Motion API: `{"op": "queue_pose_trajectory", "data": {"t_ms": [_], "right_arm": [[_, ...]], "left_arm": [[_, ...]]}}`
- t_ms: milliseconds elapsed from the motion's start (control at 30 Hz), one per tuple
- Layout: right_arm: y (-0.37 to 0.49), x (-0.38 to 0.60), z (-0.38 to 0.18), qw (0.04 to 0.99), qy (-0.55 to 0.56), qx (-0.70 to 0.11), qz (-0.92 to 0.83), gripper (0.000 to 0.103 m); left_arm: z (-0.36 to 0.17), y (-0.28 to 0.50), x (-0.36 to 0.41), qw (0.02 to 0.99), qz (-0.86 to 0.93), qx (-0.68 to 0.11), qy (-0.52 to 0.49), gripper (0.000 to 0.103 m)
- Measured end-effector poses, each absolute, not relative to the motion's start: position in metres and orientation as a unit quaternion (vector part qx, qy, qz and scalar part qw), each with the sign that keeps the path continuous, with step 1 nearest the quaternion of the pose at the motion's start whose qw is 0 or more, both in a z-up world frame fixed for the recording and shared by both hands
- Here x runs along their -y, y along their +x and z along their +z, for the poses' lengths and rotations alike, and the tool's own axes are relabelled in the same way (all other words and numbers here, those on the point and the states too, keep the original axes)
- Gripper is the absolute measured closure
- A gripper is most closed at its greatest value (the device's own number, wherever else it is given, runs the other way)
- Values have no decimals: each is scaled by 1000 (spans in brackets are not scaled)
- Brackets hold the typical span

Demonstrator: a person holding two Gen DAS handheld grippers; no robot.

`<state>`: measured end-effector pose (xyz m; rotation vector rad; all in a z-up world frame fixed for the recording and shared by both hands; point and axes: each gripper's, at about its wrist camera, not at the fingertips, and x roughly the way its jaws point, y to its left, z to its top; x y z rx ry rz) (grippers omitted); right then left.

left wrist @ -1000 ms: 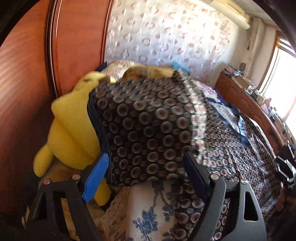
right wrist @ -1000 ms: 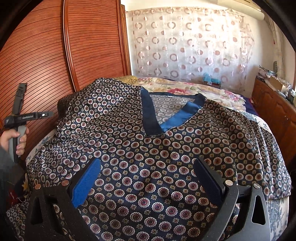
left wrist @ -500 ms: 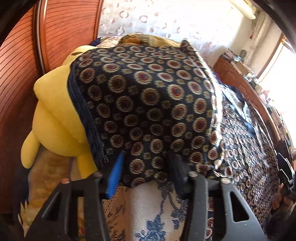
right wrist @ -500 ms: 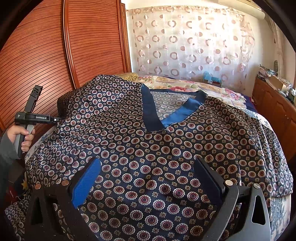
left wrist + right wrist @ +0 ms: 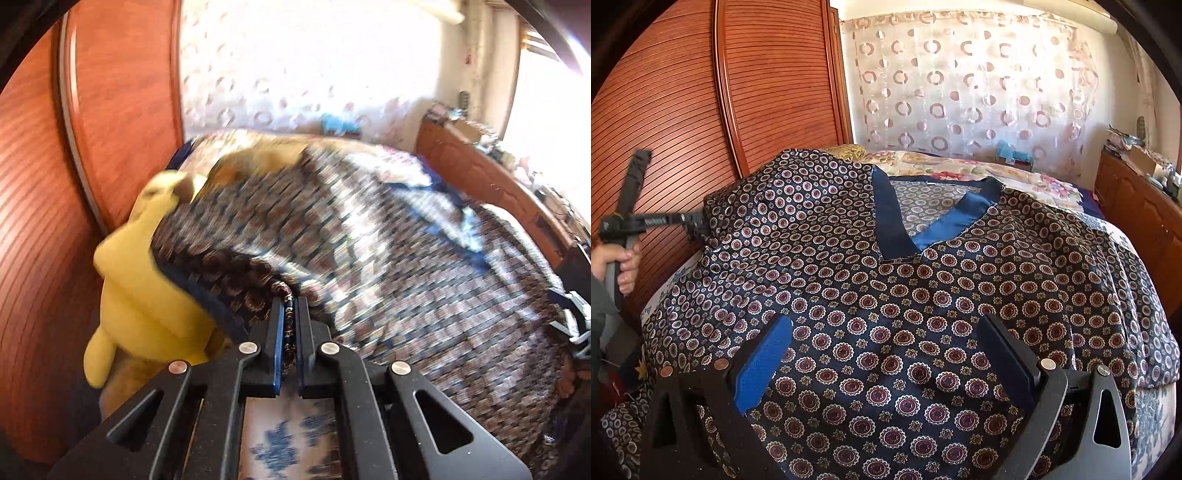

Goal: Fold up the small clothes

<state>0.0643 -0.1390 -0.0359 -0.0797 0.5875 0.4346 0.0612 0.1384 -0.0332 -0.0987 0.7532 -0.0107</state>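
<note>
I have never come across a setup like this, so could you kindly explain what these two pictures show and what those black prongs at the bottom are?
No robot is at work here: a person holds a two-finger gripper in each hand, and each gripper carries a wide-angle camera looking along its fingers. One picture is from the left gripper, whose fingers are closed on the hem of a sleeve of the patterned shirt. The other is from the right gripper, which is open and hovers over the shirt's front, gripping nothing. That view also shows the person's left hand holding the other tool. The shirt is spread over a bed, and a yellow plush toy sits beside the sleeve.
</note>
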Motion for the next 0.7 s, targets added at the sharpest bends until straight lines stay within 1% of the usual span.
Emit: {"op": "queue_pose_trajectory", "data": {"t_ms": [133,367,433,500,633,667,700], "right_arm": [[63,143,-33,934,-33,-285,211,3],[58,157,-29,938,-21,-277,207,3],[57,161,-29,938,-18,-277,206,3],[56,165,-29,939,-15,-277,204,3],[53,169,-28,939,-11,-278,201,3],[52,169,-28,939,-10,-279,202,3],[52,169,-27,939,-9,-279,203,3]], "left_arm": [[0,76,-107,935,-59,-349,-27,97],[22,94,-29,931,-133,-340,27,96],[24,93,-17,929,-147,-338,30,83],[27,88,-15,930,-156,-333,29,75],[29,77,-20,933,-157,-323,30,45],[28,75,-22,935,-153,-320,28,39],[29,72,-27,937,-149,-316,23,29]]}}
